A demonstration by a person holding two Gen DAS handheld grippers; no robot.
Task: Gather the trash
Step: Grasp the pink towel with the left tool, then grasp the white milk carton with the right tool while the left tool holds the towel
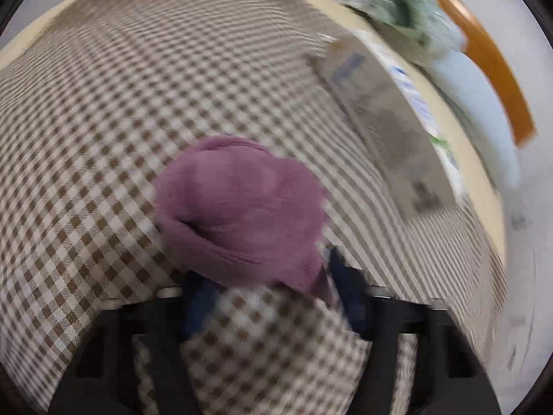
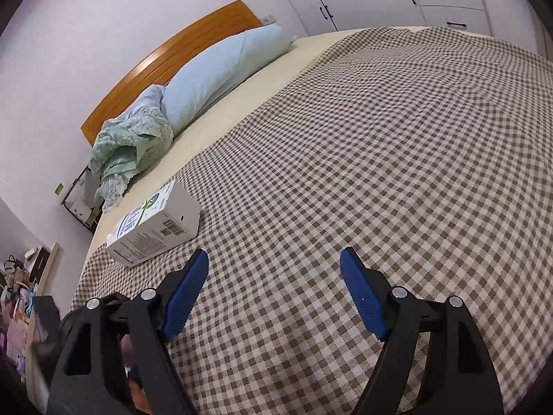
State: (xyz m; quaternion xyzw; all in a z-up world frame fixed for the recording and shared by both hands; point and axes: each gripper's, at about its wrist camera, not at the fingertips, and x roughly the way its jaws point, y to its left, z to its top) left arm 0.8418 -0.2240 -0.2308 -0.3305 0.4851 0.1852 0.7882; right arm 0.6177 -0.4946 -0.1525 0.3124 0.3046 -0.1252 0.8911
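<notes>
A crumpled purple cloth (image 1: pixel 242 193) lies on the brown checked bedspread (image 1: pixel 103 138) in the blurred left wrist view. My left gripper (image 1: pixel 269 259) points down at it, and its blue fingers (image 1: pixel 200 304) close in on the cloth's near edge, which hides their tips. A white and grey carton (image 1: pixel 387 128) lies on its side to the right of the cloth. The right wrist view shows the same carton (image 2: pixel 155 228) ahead and left of my right gripper (image 2: pixel 274 259). That gripper hangs open over the bedspread (image 2: pixel 380 138) with nothing between its fingers.
A light blue pillow (image 2: pixel 221 72) and a bunched green floral blanket (image 2: pixel 131 145) lie along the orange wooden headboard (image 2: pixel 179 52). White wardrobes (image 2: pixel 414 3) stand past the bed. Cluttered shelves and bags (image 2: pixel 20 297) crowd the floor at the left.
</notes>
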